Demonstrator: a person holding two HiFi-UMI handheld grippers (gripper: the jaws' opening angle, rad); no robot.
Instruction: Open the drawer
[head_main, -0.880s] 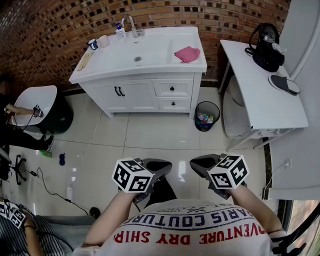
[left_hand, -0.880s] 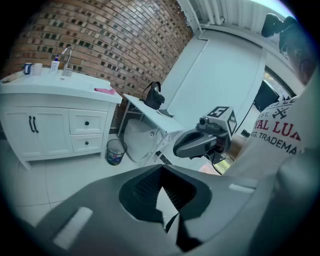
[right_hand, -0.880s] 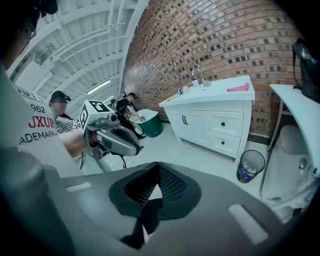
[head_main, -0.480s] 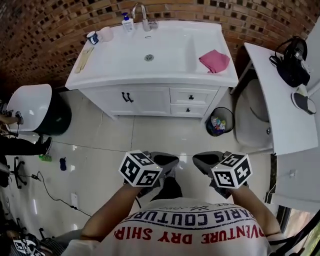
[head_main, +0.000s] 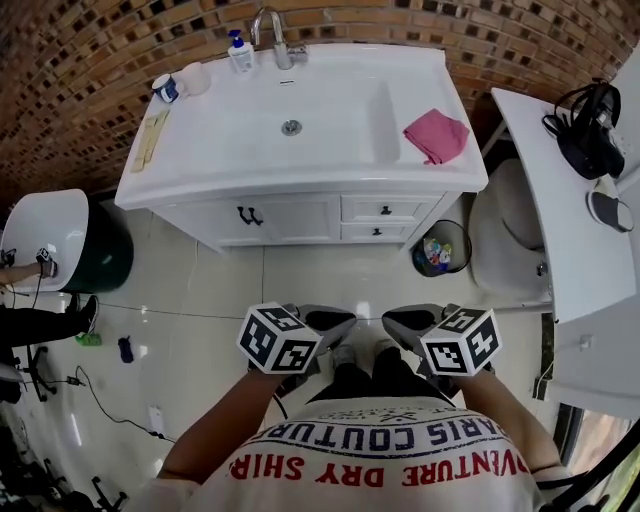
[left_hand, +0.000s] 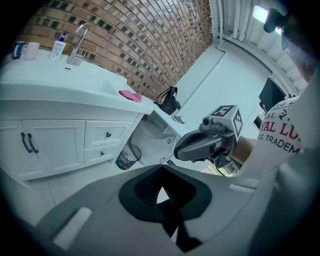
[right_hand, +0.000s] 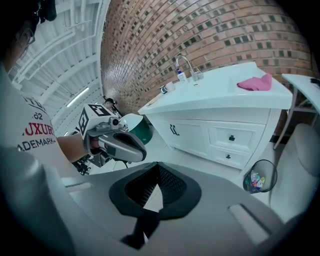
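Note:
The white vanity (head_main: 300, 205) stands ahead of me against the brick wall. Its two drawers are on the right half, both shut: the upper drawer (head_main: 385, 210) and the lower drawer (head_main: 378, 232), each with a small dark knob. They also show in the left gripper view, upper drawer (left_hand: 106, 134), and in the right gripper view, upper drawer (right_hand: 231, 137). My left gripper (head_main: 335, 322) and right gripper (head_main: 395, 320) hang side by side over the floor tiles, well short of the vanity. Both are shut with nothing between the jaws.
A pink cloth (head_main: 437, 135) lies on the sink top near the faucet (head_main: 268, 25). A black bin (head_main: 438, 250) stands right of the drawers, beside a white seat (head_main: 505, 235) and a white table (head_main: 560, 210). A white basin on a dark base (head_main: 60, 235) sits at left.
I have stepped closer to the vanity, which now sits nearer and more centred in the head view. Both grippers kept their places in front of me and stayed shut.

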